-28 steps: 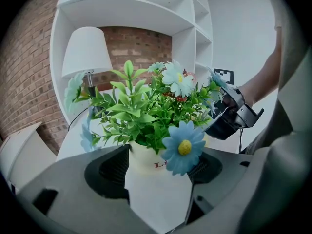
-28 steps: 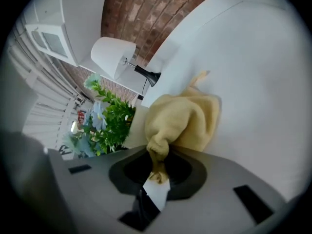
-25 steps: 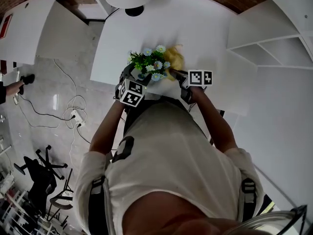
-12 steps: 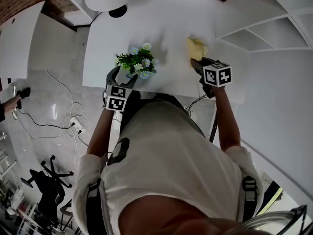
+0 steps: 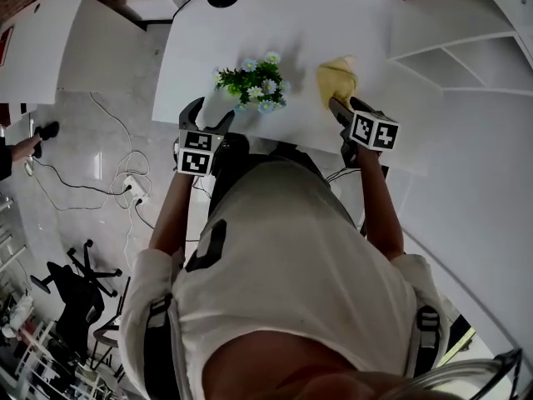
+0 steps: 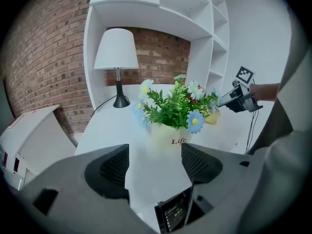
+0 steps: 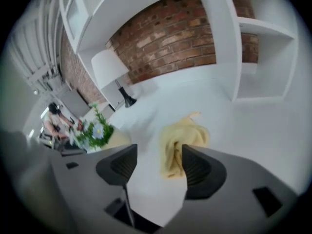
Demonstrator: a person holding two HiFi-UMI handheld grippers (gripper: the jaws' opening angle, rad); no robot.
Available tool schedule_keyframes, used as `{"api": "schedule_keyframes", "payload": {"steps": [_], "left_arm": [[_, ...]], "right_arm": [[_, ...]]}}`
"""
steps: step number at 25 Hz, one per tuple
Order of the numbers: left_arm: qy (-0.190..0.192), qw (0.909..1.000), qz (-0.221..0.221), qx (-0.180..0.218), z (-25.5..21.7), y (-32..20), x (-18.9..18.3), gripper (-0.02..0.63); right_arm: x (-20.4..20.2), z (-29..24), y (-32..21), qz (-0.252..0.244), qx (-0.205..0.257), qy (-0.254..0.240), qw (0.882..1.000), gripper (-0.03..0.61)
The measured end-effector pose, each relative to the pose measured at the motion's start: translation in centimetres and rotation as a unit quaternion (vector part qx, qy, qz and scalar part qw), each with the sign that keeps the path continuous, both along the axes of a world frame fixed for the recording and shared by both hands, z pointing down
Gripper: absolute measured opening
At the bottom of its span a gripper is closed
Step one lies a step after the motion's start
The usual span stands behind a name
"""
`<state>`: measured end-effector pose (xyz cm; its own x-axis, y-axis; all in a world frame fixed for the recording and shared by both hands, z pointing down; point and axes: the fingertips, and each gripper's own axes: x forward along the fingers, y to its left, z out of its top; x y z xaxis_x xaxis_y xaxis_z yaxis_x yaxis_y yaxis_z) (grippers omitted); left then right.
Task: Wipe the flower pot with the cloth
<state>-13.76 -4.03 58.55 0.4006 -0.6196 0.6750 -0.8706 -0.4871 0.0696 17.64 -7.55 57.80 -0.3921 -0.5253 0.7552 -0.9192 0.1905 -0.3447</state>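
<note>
White desk (image 5: 250, 23) below you: the flower pot (image 6: 168, 138) stands upright just ahead of your left hand-held gripper (image 6: 153, 162), jaws wide, nothing in them. Your right hand-held gripper (image 7: 158, 167) has just been opening, and the yellow cloth (image 7: 183, 140) lies crumpled on the desk at its parted jaw tips, ungripped

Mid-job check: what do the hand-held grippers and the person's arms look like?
The left hand-held gripper and right hand-held gripper are dark grey, with broad mesh-textured pads. Each carries a white cube printed with black square markers. The person wears a pale short-sleeved shirt.
</note>
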Motion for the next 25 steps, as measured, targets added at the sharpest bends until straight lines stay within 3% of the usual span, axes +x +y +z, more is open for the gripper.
{"api": "schedule_keyframes", "payload": {"steps": [3,5,6,8,10,12,14,21,25], "left_arm": [[0.007,0.9999,0.011,0.001,-0.8,0.5,-0.9,0.336],[0.025,0.9989,0.039,-0.005,-1.7,1.4,-0.7,0.269],[0.046,0.9971,0.059,-0.012,-2.4,2.1,-0.2,0.188],[0.114,0.9883,0.097,-0.029,-4.6,3.6,1.3,0.024],[0.191,0.9744,0.114,-0.031,-7.2,4.3,2.6,0.021],[0.246,0.9626,0.111,-0.016,-9.3,4.2,3.3,0.021],[0.275,0.9555,0.106,-0.003,-10.6,3.8,3.3,0.021],[0.296,0.9482,0.113,0.012,-11.5,3.3,0.9,0.021],[0.302,0.9453,0.123,-0.006,-10.3,4.2,0.7,0.021]], "right_arm": [[-3.5,-3.2,0.6,0.023,0.017,-0.097,0.995,0.277],[-7.0,-5.0,1.6,0.0,0.022,-0.15,0.988,0.241],[-8.8,-6.0,2.2,-0.017,0.025,-0.176,0.984,0.204],[-12.6,-8.1,3.6,-0.058,0.034,-0.225,0.972,0.011],[-16.1,-9.5,5.0,-0.113,0.036,-0.254,0.96,0.011],[-18.4,-10.0,5.9,-0.159,0.036,-0.249,0.955,0.011],[-19.6,-10.4,6.1,-0.18,0.045,-0.237,0.954,0.011],[-24.2,-11.7,9.2,-0.253,0.067,-0.236,0.936,0.011],[-25.0,-11.5,11.5,-0.281,0.063,-0.229,0.93,0.011]]}}
